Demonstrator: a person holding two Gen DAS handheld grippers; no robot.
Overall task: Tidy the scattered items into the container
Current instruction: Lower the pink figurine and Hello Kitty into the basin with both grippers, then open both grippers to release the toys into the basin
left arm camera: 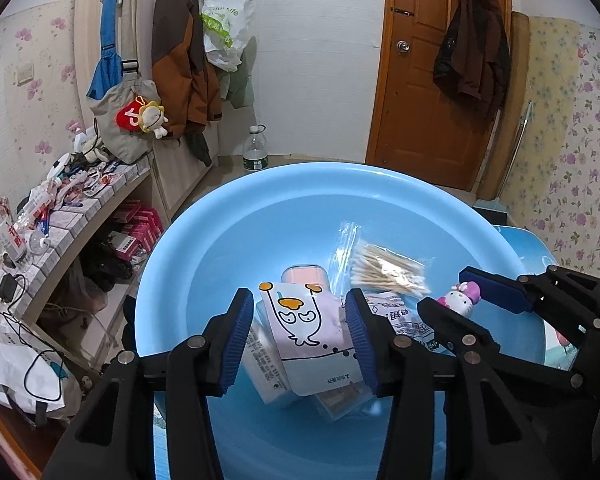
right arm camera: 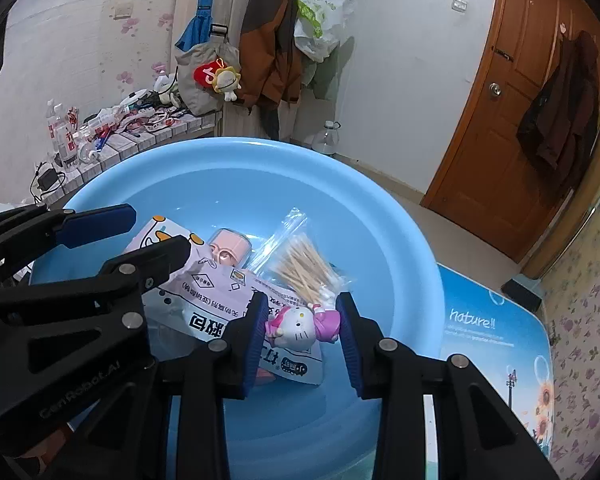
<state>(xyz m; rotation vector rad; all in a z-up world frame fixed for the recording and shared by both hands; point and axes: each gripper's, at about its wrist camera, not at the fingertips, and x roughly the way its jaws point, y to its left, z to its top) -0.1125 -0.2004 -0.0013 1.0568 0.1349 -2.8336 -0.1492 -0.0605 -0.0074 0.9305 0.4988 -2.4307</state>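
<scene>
The left gripper (left arm camera: 300, 336) straddles a duck-print pouch (left arm camera: 304, 332), pads seemingly just clear; its lower end hides underneath. The right gripper (right arm camera: 302, 332) clamps a cat figurine (right arm camera: 300, 330) over the blue basin (right arm camera: 228, 164), cotton swabs (right arm camera: 304, 268) beyond.

basin (left arm camera: 204, 216): on table (right arm camera: 496, 320) | in basin: pouch (left arm camera: 304, 320) near the front wall, over a box (left arm camera: 266, 364) | swab bag (left arm camera: 384, 268) behind, toward the right wall | figurine (right arm camera: 300, 326) right of pouch (between right gripper (right arm camera: 302, 336) pads) | case (left arm camera: 304, 274) behind pouch
</scene>
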